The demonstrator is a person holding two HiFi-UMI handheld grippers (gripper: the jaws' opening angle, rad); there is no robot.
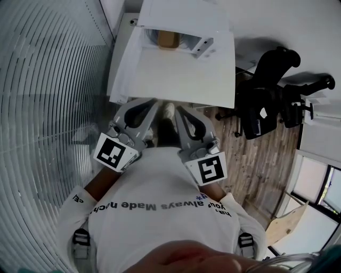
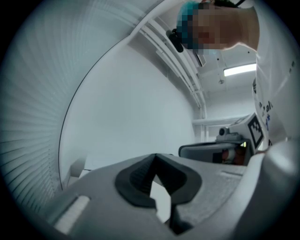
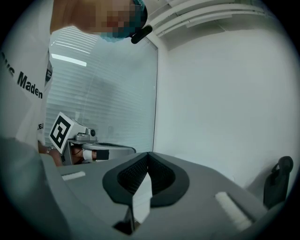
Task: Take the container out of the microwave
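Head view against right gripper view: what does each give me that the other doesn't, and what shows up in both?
Head view only: the white table, the white unit at its far end with a brown item in it, likely the container, and the wood floor.
Right gripper view only: the right hand-held gripper seen along its jaws, which are together with nothing between them.
Both: the left hand-held gripper with its marker cube, and the slatted blinds.
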